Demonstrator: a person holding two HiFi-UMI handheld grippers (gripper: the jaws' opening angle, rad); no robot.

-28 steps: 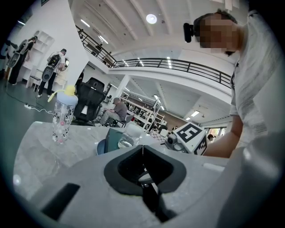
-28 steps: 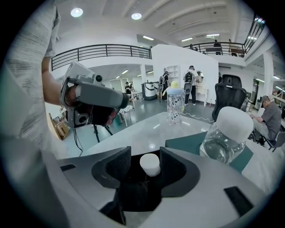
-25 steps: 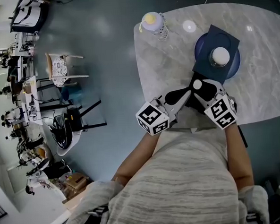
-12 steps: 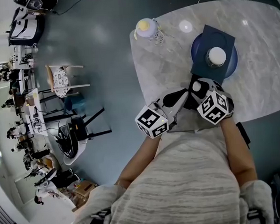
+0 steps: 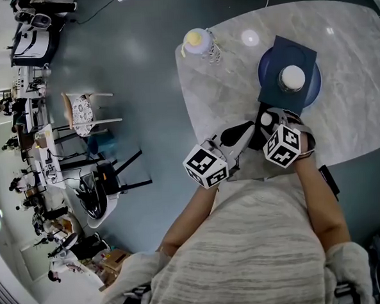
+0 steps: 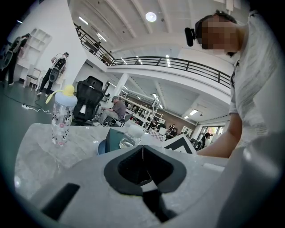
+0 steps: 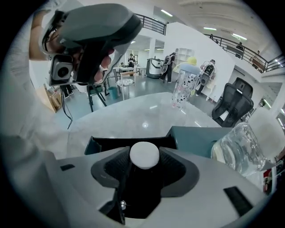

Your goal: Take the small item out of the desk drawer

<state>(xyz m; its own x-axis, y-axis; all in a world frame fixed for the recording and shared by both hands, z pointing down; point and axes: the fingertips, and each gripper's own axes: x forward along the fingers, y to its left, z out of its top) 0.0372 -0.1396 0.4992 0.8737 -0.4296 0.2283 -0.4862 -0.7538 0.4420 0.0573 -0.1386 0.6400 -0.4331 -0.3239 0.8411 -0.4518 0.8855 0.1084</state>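
Table top [image 5: 224,88]: polished stone look, grey-veined, with glossy highlights. Your right gripper [image 7: 144,164]: matt grey plastic shell, with black ribbed pads [image 7: 176,162] clamped on a small white disc [image 7: 144,153] that is smooth and matt. Your left gripper [image 6: 142,162]: same matt grey shell, dark pads pressed together. Teal box [image 7: 200,138]: dull finish, possibly plastic. Jar [image 7: 238,153]: clear, glossy glass. Your sweater [image 5: 259,240]: grey marled knit cloth.

Grey marble table [image 5: 358,115], patterned bottle with yellow lid [image 5: 200,42] near its left edge, round blue plate [image 5: 314,88] mid-table
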